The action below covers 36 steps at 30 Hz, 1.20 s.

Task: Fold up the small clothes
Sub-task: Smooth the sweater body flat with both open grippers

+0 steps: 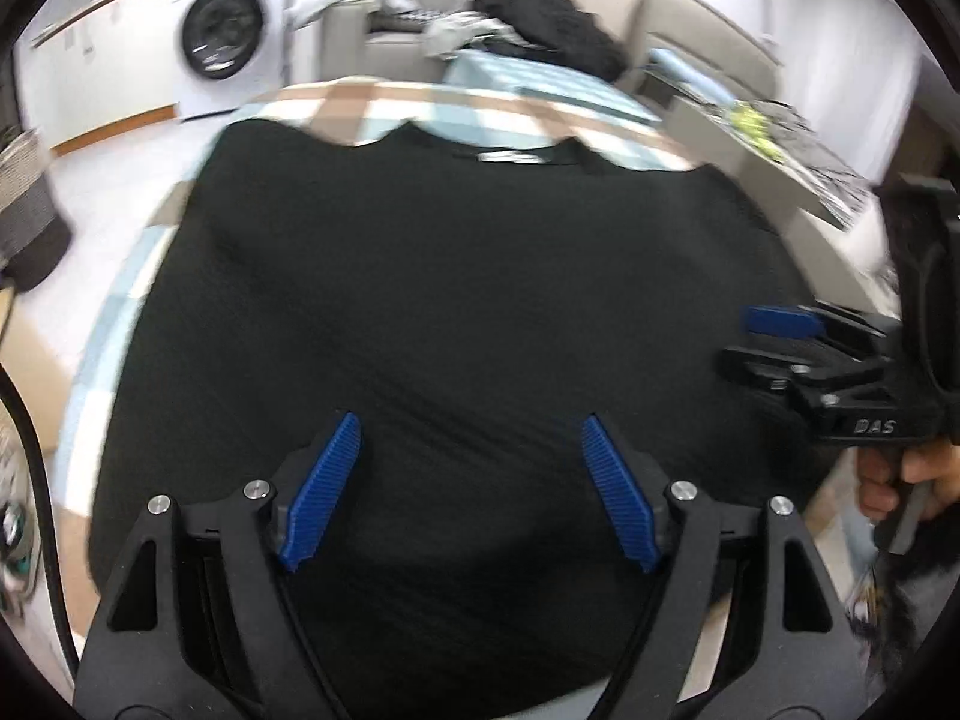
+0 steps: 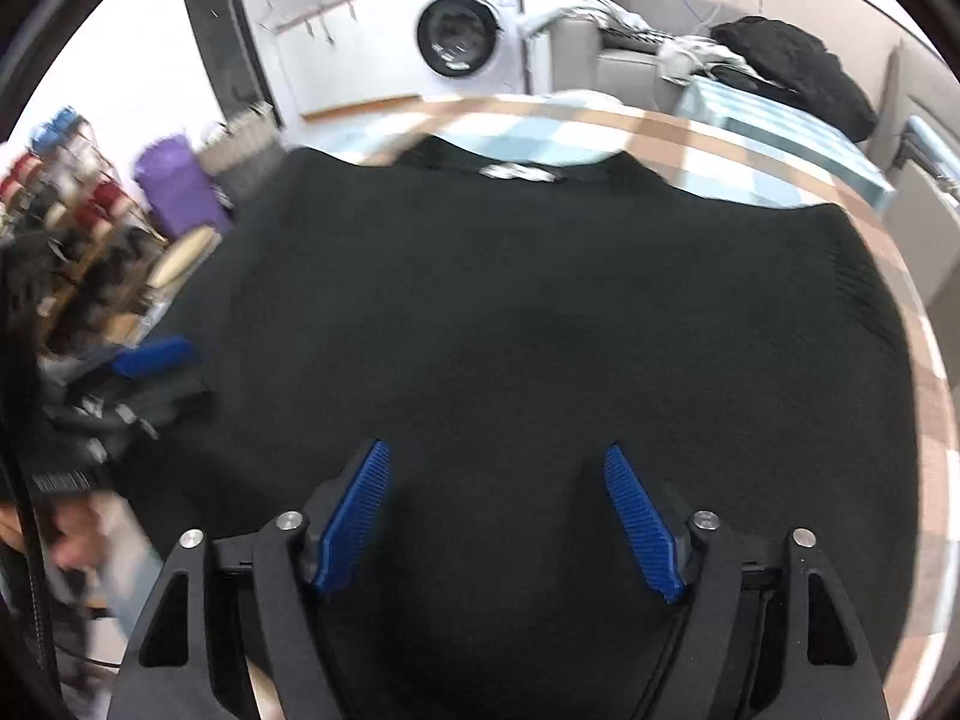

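Note:
A black T-shirt [image 1: 456, 300] lies spread flat on a checked tablecloth [image 1: 384, 102], its collar with a white label [image 1: 510, 157] at the far side. My left gripper [image 1: 471, 426] is open and empty above the shirt's near part. My right gripper [image 1: 774, 324] shows at the shirt's right edge. In the right wrist view the same shirt [image 2: 540, 312] fills the table, label [image 2: 519, 172] far. My right gripper [image 2: 497, 459] is open and empty over the near hem. The left gripper [image 2: 150, 357] shows blurred at the shirt's left edge.
A washing machine [image 1: 225, 36] stands at the back left. A pile of dark clothes [image 1: 552, 30] lies on a second table beyond. A grey sofa [image 2: 624, 66] holds laundry. A basket [image 1: 24, 204] and a cluttered shelf [image 2: 66, 222] stand on the left.

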Available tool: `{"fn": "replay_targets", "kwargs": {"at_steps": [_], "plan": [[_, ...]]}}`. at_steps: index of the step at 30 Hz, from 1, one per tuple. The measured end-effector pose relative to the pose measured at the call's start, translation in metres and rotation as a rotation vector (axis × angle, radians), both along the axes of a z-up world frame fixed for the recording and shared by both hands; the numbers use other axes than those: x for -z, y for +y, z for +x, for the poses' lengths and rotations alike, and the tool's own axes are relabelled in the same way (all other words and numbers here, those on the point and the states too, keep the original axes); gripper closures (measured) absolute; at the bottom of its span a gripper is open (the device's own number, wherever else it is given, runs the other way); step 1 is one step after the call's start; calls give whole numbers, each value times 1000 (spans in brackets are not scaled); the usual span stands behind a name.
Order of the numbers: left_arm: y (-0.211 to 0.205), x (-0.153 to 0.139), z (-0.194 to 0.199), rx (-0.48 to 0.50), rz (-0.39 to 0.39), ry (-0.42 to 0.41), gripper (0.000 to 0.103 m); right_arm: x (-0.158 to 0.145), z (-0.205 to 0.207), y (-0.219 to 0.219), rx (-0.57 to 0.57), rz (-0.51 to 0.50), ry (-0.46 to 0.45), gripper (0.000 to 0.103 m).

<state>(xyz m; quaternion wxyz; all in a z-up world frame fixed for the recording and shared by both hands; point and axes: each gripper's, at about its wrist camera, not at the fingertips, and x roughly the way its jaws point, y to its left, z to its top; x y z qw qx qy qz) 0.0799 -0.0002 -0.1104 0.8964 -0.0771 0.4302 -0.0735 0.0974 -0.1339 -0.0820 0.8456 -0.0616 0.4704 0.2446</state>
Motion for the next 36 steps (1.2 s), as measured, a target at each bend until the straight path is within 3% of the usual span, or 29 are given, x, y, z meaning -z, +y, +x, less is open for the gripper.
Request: {"fn": "replay_targets", "kwargs": {"at_steps": [6, 10, 13, 17, 22, 29, 33, 36], "plan": [[-29, 11, -12, 91, 157, -11, 28, 14, -12, 11, -39, -122, -44, 24], [-23, 10, -25, 107, 145, -1, 28, 12, -12, -25, 49, -160, -45, 23], [-23, 6, -28, 97, 147, 2, 28, 10, -16, -47, 94, -112, -22, 23], [-37, 0, -26, 131, 92, -19, 28, 1, -32, -28, 37, -88, -36, 23], [-60, 11, -28, 181, 198, -15, 26, 8, -42, -5, -26, -138, -50, 23], [-54, 8, -50, 232, 203, 20, 24, 3, -50, -73, 61, -42, 13, 23], [-39, -7, -54, 195, 142, -5, 24, -10, -50, -90, 137, -33, 1, 23], [-19, -16, -40, 111, 141, -31, 24, -14, -38, -76, 176, -103, -36, 23]]}}
